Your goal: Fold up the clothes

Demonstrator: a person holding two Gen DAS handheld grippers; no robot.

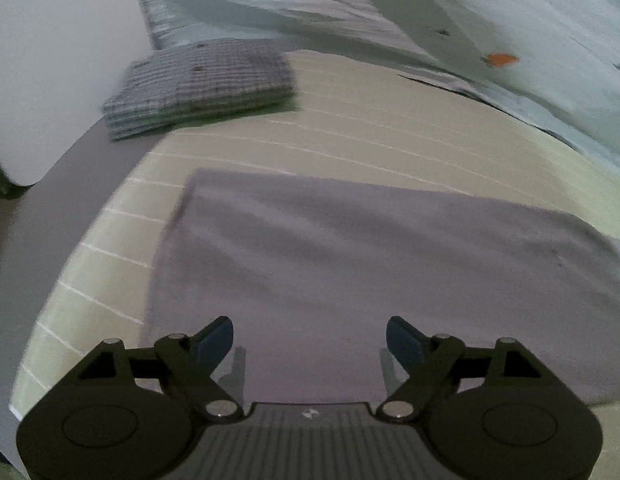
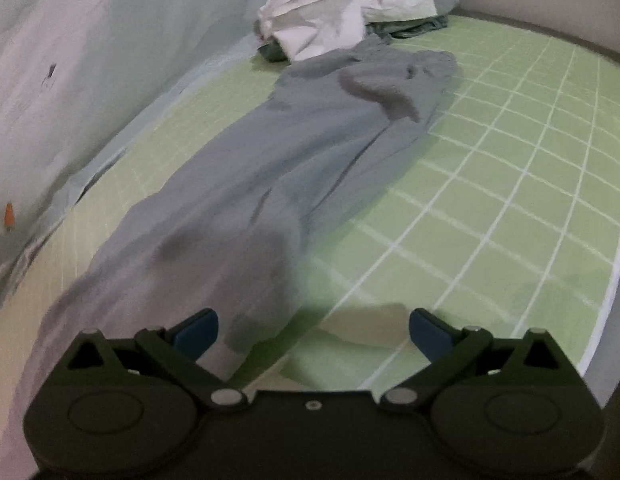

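Clearly both tools are empty right now. The left gripper has its blue fingers spread wide, hovering over the near end of the grey trousers, which fill the lower middle of the left view. The right gripper is spread just as wide, with nothing between its fingers; the trousers run from the lower left of its frame up toward the upper middle, lying lengthwise on the green gridded sheet.

The garment looks laid out long and narrow, with some rumpling at its far end, so the step in hand is probably taking hold of the near end for a fold along the length. To do it well, each gripper should come down on its own corner of the near edge, catch all layers of the cloth, and close fully before lifting. Lifting both corners level would help the fold land square.

A folded checked shirt sits at the upper left of the left view, and a white pile of clothes waits at the top of the right view.
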